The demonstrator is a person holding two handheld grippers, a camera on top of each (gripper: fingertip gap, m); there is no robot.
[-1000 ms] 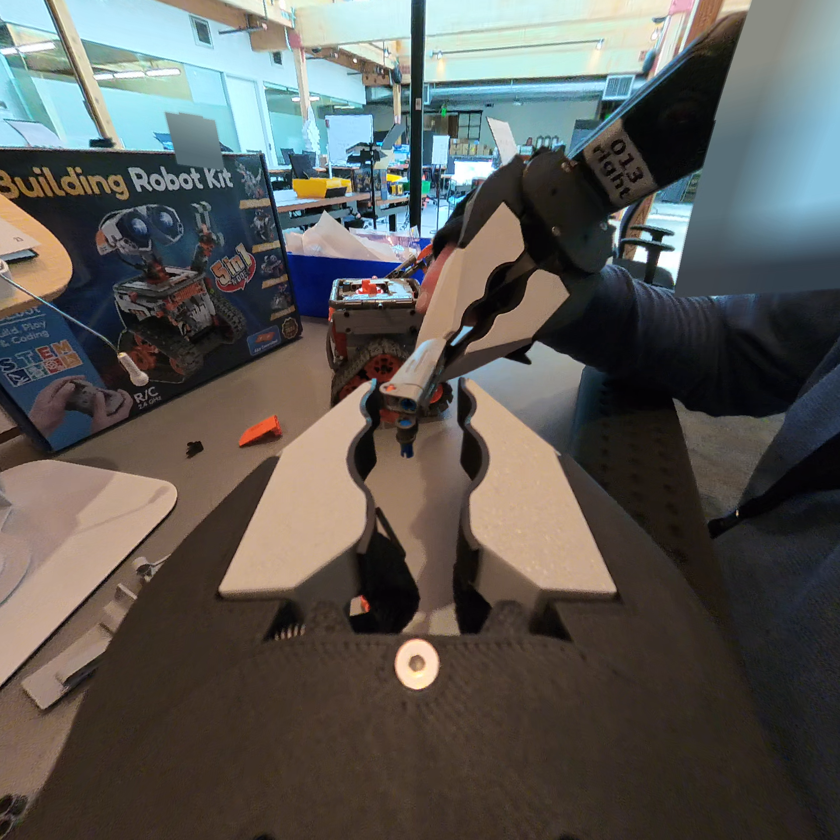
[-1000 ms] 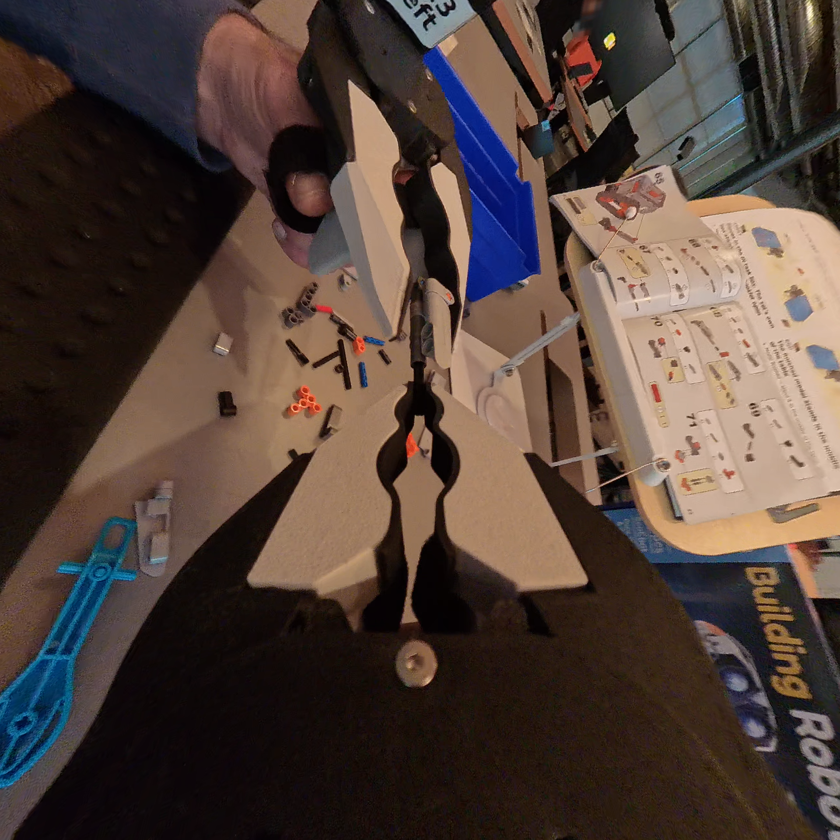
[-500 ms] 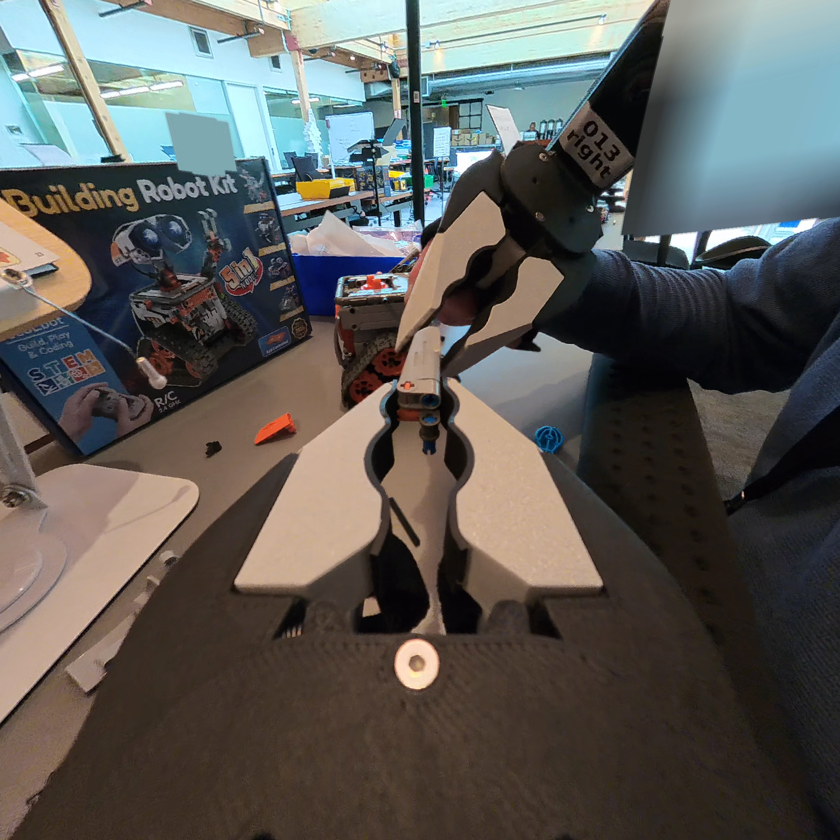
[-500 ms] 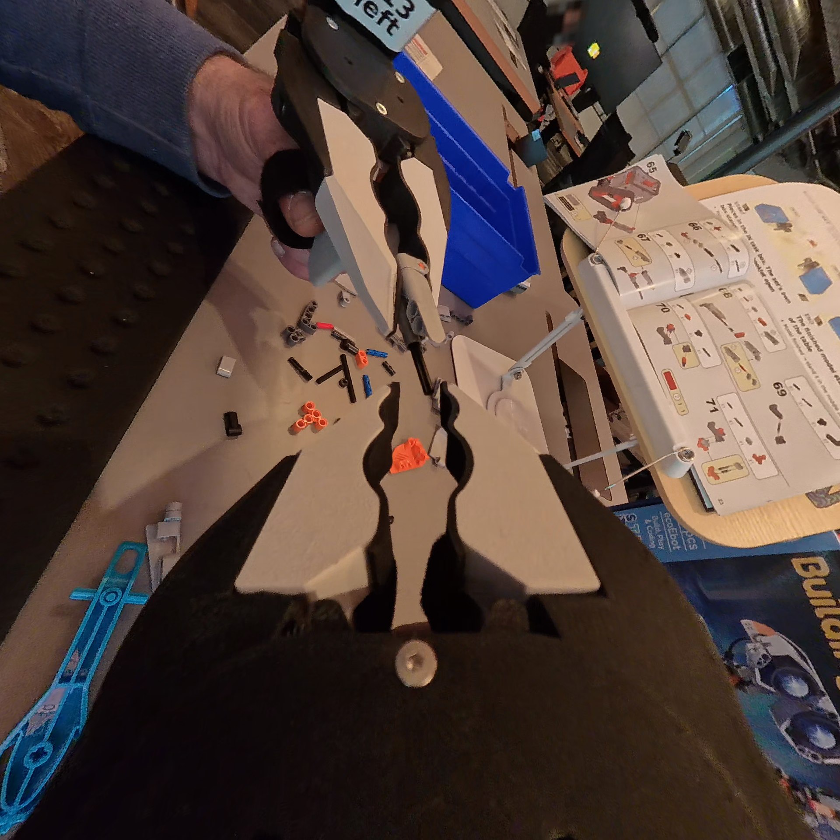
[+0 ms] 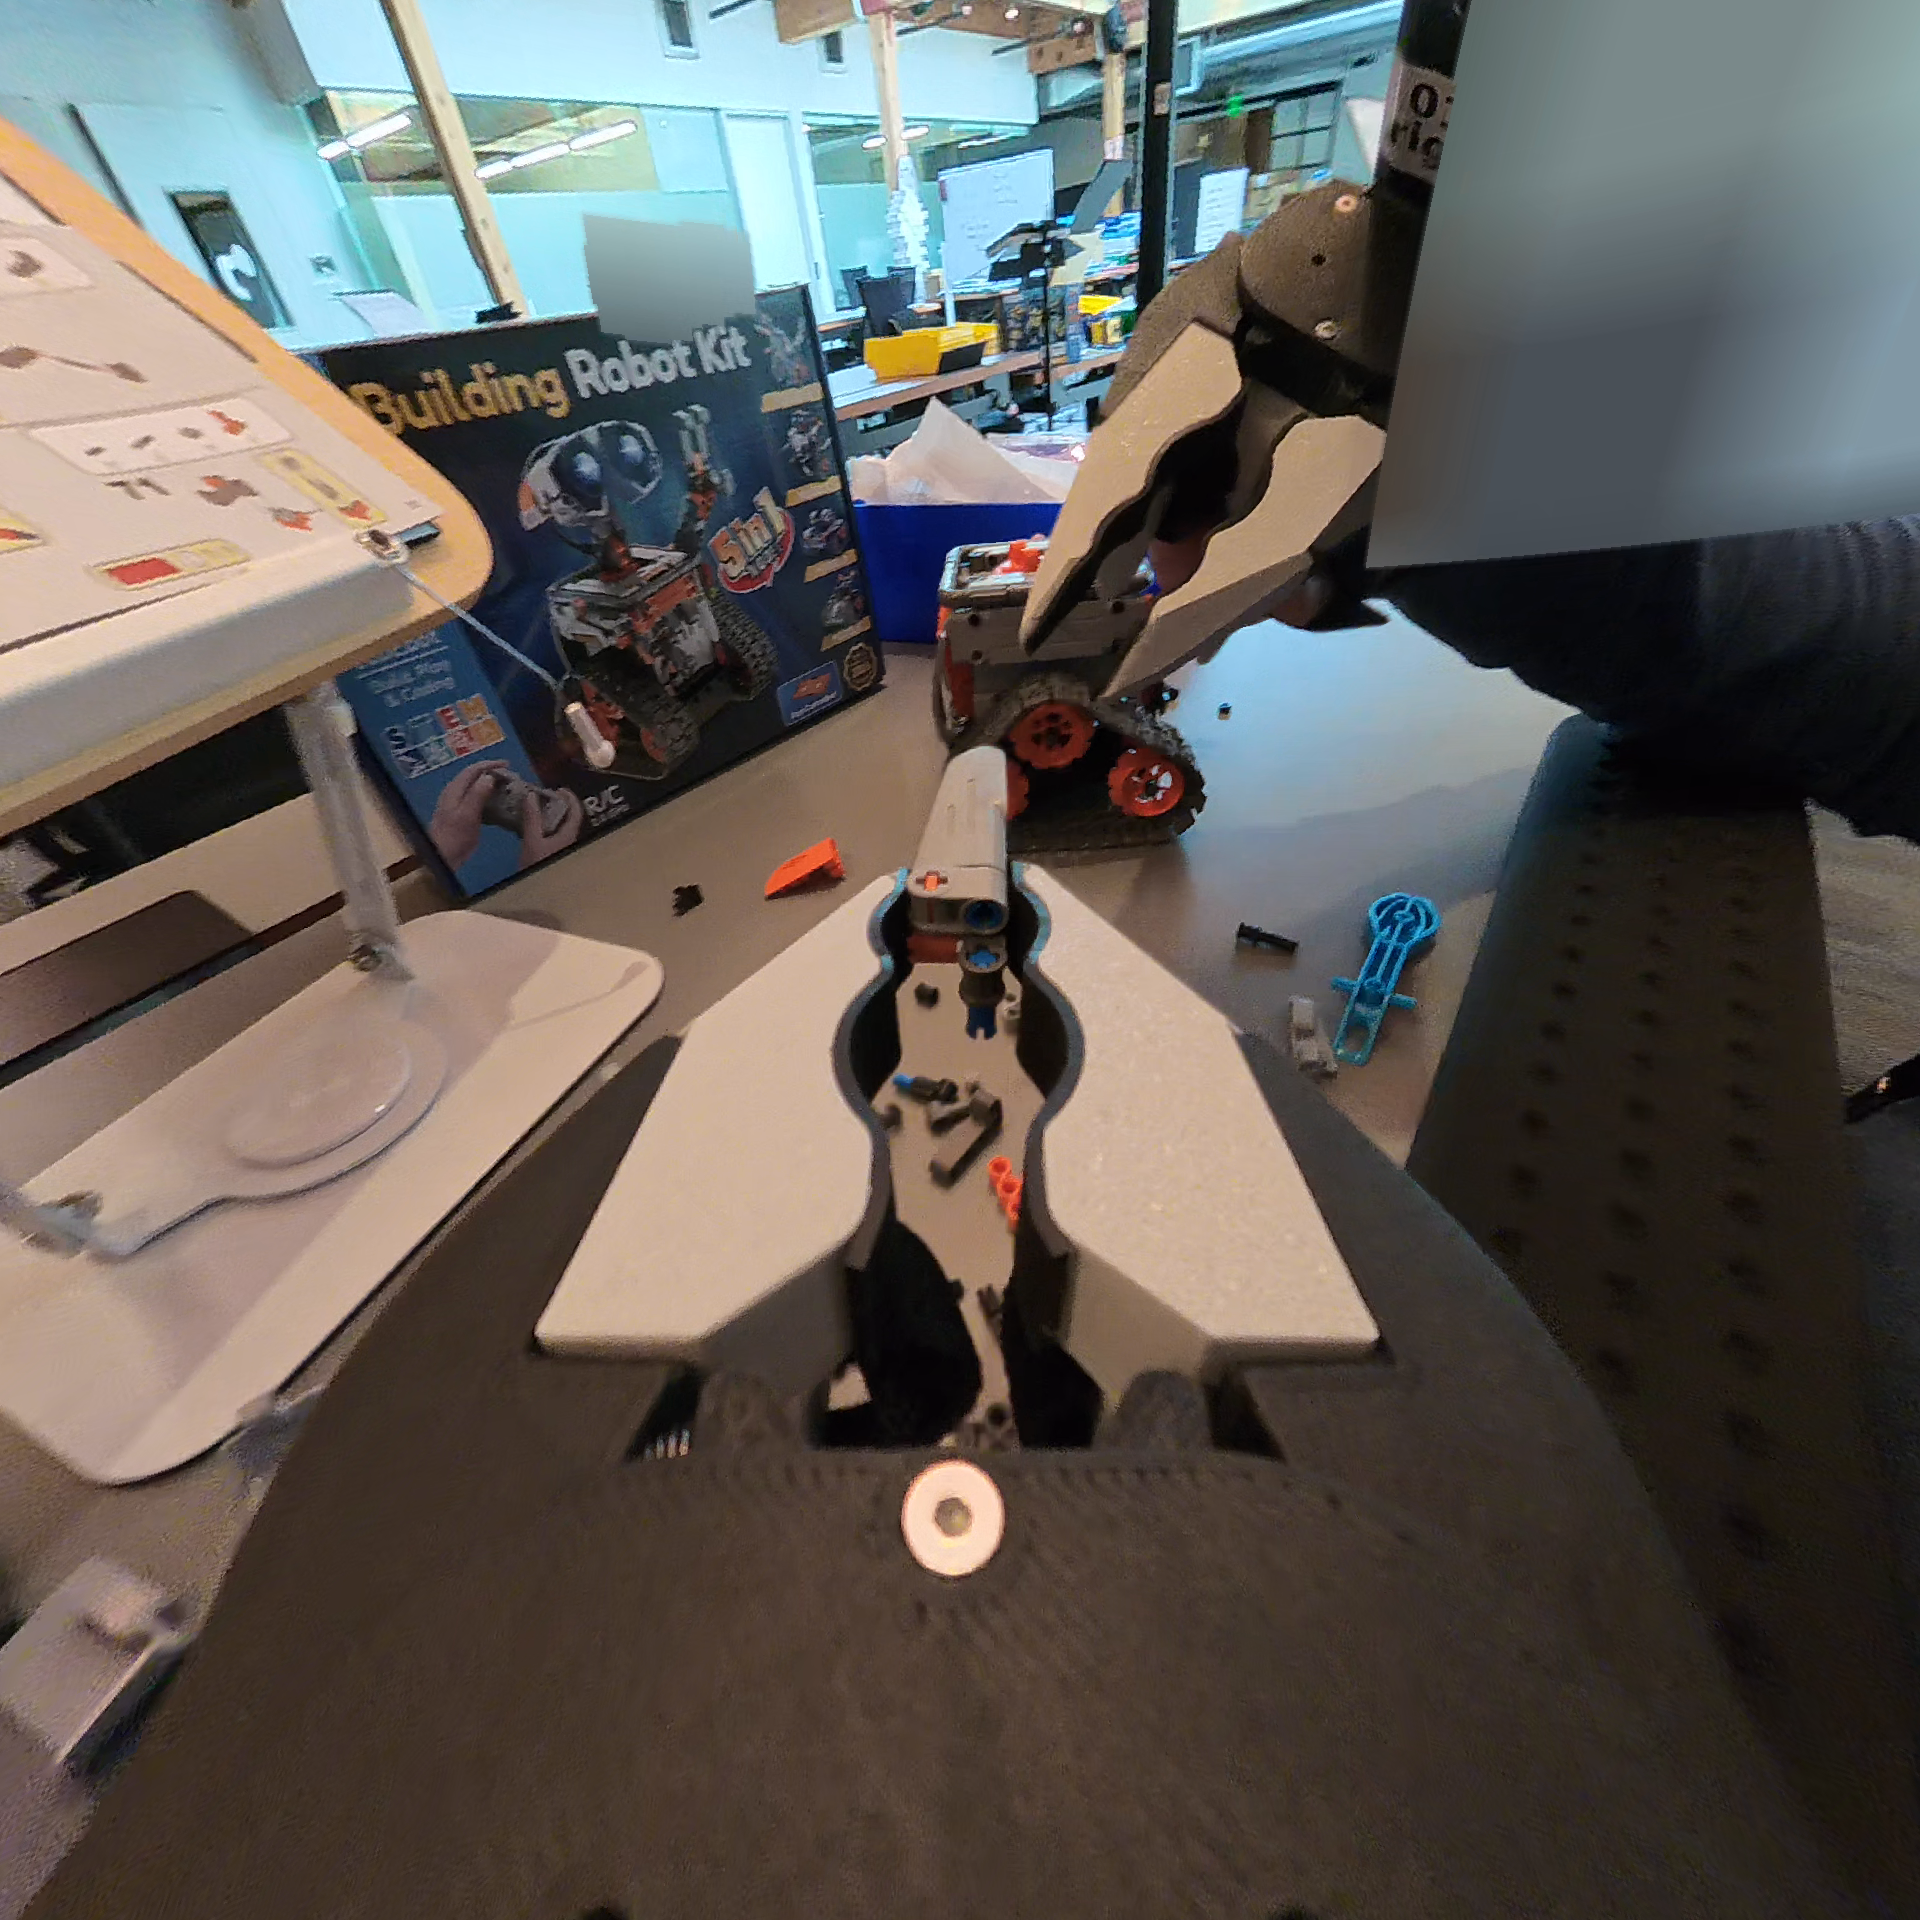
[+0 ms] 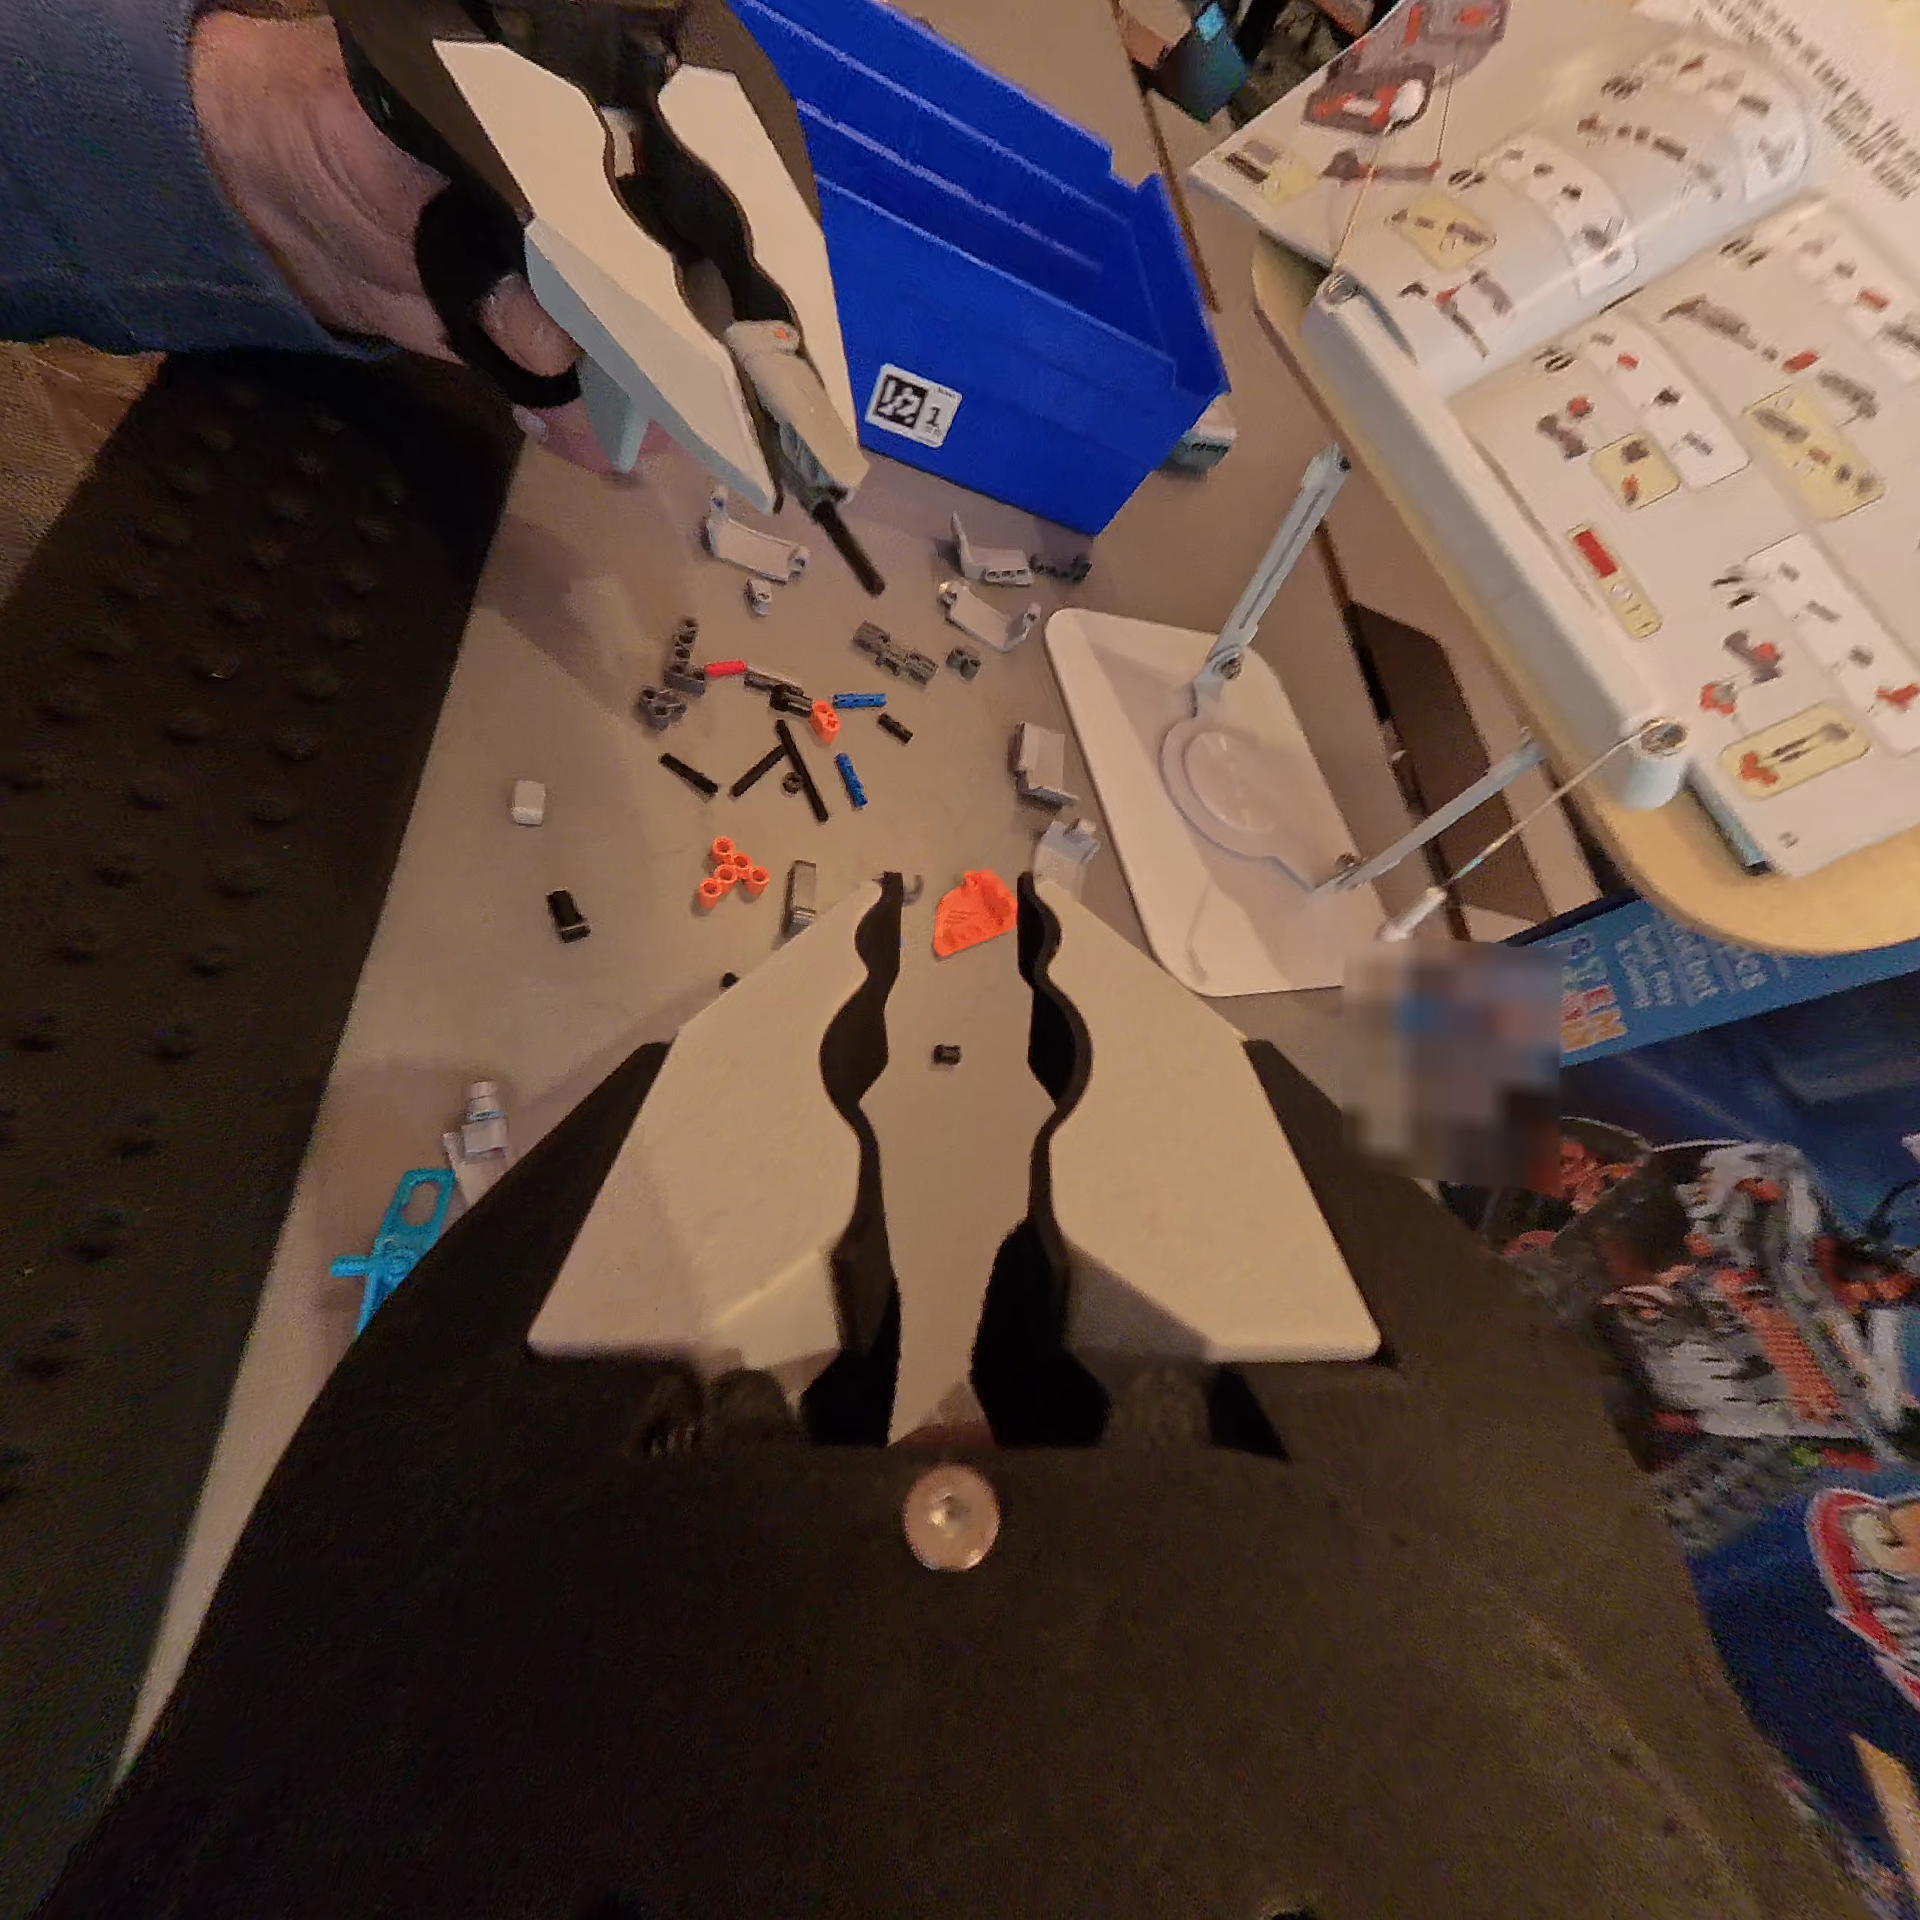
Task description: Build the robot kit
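Observation:
My left gripper [image 5: 956, 909] is shut on a grey building-kit part [image 5: 961, 831] with a black axle and a blue pin, held above the table. In the right wrist view the same part [image 6: 795, 416] sits in the left gripper [image 6: 805, 478] at the top left, and its black axle [image 6: 852, 545] points down. My right gripper [image 6: 951, 883] is open and empty, above an orange piece [image 6: 971, 914] that lies on the table. In the left wrist view the right gripper [image 5: 1112, 644] hangs open at the upper right, apart from the part.
A tracked robot base [image 5: 1060, 727] stands behind the part. Loose small pieces [image 6: 779, 727] are scattered on the table [image 6: 582, 987]. A blue bin [image 6: 997, 312], a booklet on a stand [image 6: 1662, 416], the kit box [image 5: 623, 582], a blue tool [image 5: 1377, 966] and a black mat [image 6: 208, 831] surround them. The gap from one gripper's tips to the other's is roughly 10 cm.
The right gripper was shut on the part's axle, then opened and drew back. The left gripper closed on the grey part and now holds it alone.

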